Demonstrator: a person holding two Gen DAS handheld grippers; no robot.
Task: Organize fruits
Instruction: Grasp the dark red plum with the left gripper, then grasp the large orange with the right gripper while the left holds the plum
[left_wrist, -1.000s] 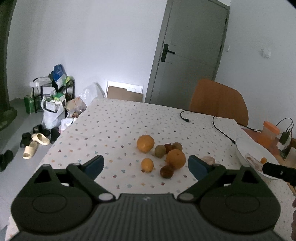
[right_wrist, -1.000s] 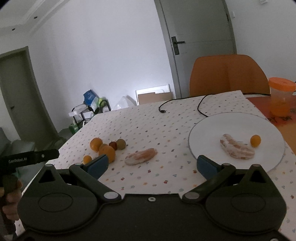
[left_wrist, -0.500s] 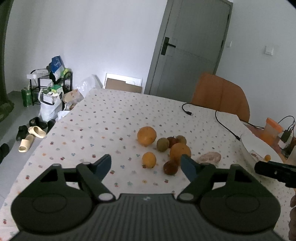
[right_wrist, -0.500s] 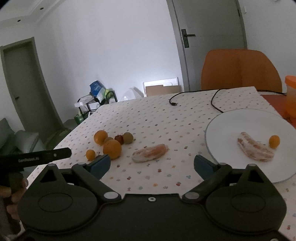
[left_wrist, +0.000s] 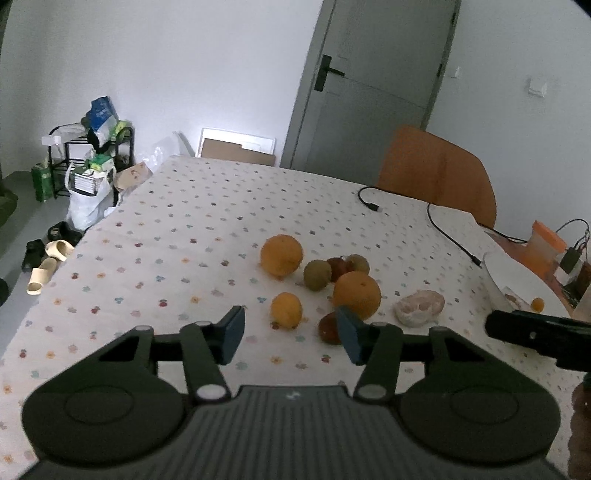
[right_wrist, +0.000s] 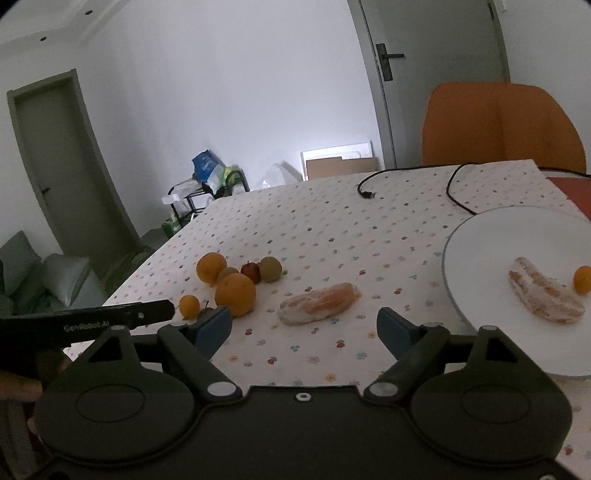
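Left claw (left_wrist: 288, 332): jaws apart, holding nothing, low over the worktop (left_wrist: 177, 229) and aimed at the fruit pile.
Right claw (right_wrist: 304, 330): jaws wide apart, empty, facing the peeled segment (right_wrist: 317, 303).
Nearest to left claw: small orange (left_wrist: 286, 309) sits between the blue pads; a dark fruit (left_wrist: 330, 329) lies just by the right pad.
Rest of pile: two big oranges (left_wrist: 356, 294), (left_wrist: 281, 255), with a green fruit (left_wrist: 317, 274) and a red fruit (left_wrist: 339, 266) between them, all close together.
Step in hand, as I judge it: left claw lining up on the small orange.
Doing it well: centre the orange between the pads, come in low, close gently at its widest part; keep the right pad clear of the dark fruit so it does not roll.
Segment axis: its long axis runs left-low to right-high in the right view, roughly across the right claw's line, the far end toward the plate (right_wrist: 491, 229).
Grip on segment: take it across the short width, softly.
Plate: on the right of the worktop, well apart from the pile; it holds another segment (right_wrist: 543, 295) and a tiny orange (right_wrist: 582, 279).
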